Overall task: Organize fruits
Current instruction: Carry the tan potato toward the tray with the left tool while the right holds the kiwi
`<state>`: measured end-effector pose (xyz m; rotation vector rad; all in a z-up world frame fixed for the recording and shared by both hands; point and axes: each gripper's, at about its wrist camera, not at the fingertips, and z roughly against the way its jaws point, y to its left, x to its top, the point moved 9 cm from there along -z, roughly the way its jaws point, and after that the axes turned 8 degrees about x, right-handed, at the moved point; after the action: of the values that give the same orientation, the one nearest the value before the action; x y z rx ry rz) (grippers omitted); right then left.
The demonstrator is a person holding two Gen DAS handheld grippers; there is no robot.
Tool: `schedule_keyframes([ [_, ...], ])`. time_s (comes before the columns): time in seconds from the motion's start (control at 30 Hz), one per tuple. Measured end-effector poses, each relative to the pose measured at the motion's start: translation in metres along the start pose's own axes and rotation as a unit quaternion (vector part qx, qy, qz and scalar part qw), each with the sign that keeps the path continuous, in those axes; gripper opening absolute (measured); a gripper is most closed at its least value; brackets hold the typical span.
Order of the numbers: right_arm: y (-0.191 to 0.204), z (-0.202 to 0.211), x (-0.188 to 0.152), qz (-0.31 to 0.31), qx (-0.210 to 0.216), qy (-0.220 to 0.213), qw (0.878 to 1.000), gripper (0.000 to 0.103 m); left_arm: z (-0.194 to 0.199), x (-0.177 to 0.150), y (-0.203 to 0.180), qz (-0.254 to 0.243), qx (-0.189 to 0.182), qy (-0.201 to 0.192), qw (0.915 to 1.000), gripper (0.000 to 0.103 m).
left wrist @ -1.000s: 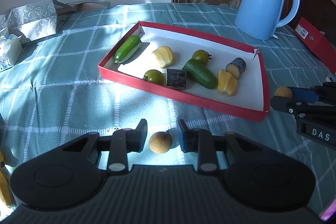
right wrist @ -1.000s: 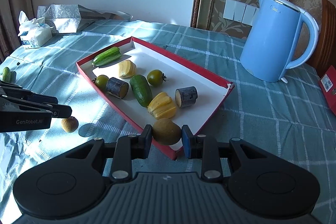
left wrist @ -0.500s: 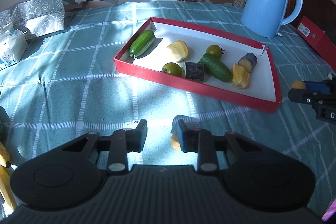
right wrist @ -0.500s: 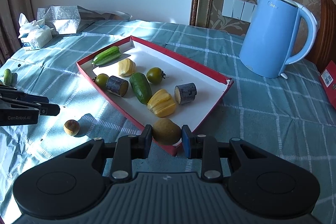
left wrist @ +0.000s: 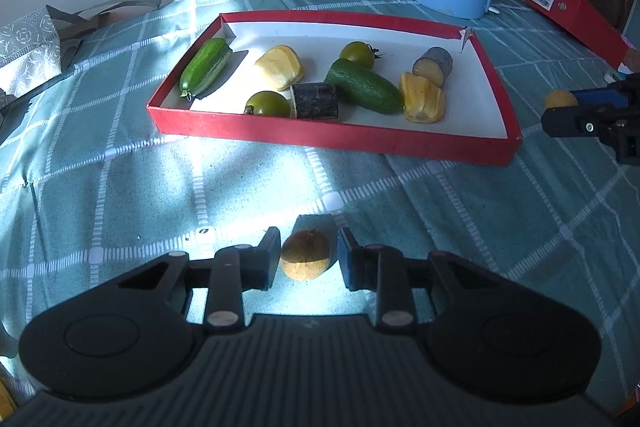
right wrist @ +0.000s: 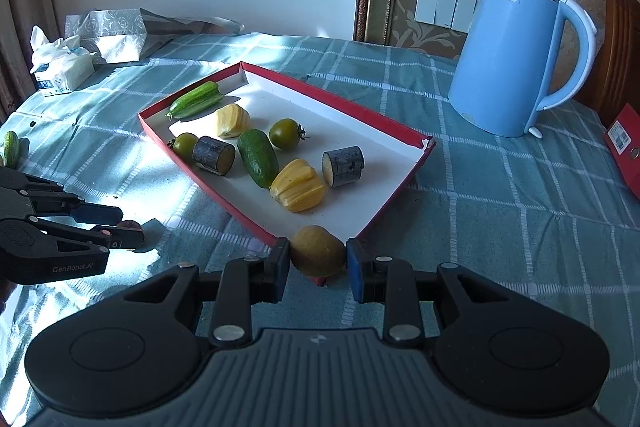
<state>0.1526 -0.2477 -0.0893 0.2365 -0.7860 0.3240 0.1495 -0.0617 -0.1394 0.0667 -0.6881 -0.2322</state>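
A red tray (left wrist: 400, 143) (right wrist: 404, 183) holds cucumbers, green tomatoes, yellow jackfruit pieces and dark cut stubs. My left gripper (left wrist: 308, 259) is open around a small round brown fruit (left wrist: 305, 260) lying on the tablecloth, with gaps on both sides. My right gripper (right wrist: 318, 262) is shut on a brown kiwi-like fruit (right wrist: 317, 250) and holds it at the tray's near corner. The right gripper also shows in the left wrist view (left wrist: 560, 107) with its fruit (left wrist: 559, 99). The left gripper shows in the right wrist view (right wrist: 116, 225).
A blue kettle (right wrist: 516, 59) stands behind the tray. A red box (left wrist: 576, 15) lies at the far right. A tissue pack (right wrist: 60, 67) and a silver bag (right wrist: 112, 31) are at the back left. A small cucumber (right wrist: 11, 147) lies at the left table edge.
My left gripper swung away from the brown fruit, then came back around it. My right gripper stayed shut on its fruit and rose slightly at the tray corner.
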Motion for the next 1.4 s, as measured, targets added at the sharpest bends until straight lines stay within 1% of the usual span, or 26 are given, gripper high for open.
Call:
schedule_keyframes([
  [0.07,-0.002,0.001,0.0,-0.004,-0.001,-0.001,1.0,0.029,-0.002,0.0,0.0,-0.002,0.0,-0.005,1.0,0.026],
  [0.17,-0.003,0.0,-0.001,-0.008,0.001,-0.001,1.0,0.029,-0.008,-0.004,0.001,-0.018,0.011,0.009,0.9997,0.025],
  [0.23,-0.002,0.0,-0.001,-0.01,0.002,-0.002,1.0,0.029,-0.012,-0.01,0.002,-0.014,-0.001,0.024,0.9996,0.025],
  [0.3,-0.001,-0.001,0.0,-0.01,0.004,-0.003,1.0,0.029,-0.013,-0.01,0.003,0.0,-0.003,0.018,0.9998,0.025],
  [0.43,0.001,-0.003,0.001,-0.006,0.004,-0.003,1.0,0.029,-0.012,-0.009,0.004,0.014,0.001,0.009,0.9999,0.025],
  [0.6,0.001,-0.004,0.001,-0.007,0.005,-0.002,1.0,0.029,-0.009,-0.005,0.005,0.022,0.004,-0.006,0.9997,0.024],
  [0.73,0.001,-0.005,0.001,-0.006,0.005,-0.003,1.0,0.029,-0.005,-0.001,0.007,0.02,0.017,-0.019,0.9995,0.024],
  [0.97,0.001,-0.004,0.0,-0.006,0.004,-0.002,1.0,0.029,-0.005,-0.001,0.009,0.024,0.023,-0.019,0.9993,0.024],
  [1.23,0.003,-0.003,0.001,-0.001,0.004,-0.004,1.0,0.029,0.0,0.001,0.008,0.027,0.018,-0.022,0.9992,0.024],
  [1.4,0.002,-0.002,0.003,0.001,0.001,-0.005,1.0,0.029,0.007,0.008,0.011,0.032,0.013,-0.029,0.999,0.024],
])
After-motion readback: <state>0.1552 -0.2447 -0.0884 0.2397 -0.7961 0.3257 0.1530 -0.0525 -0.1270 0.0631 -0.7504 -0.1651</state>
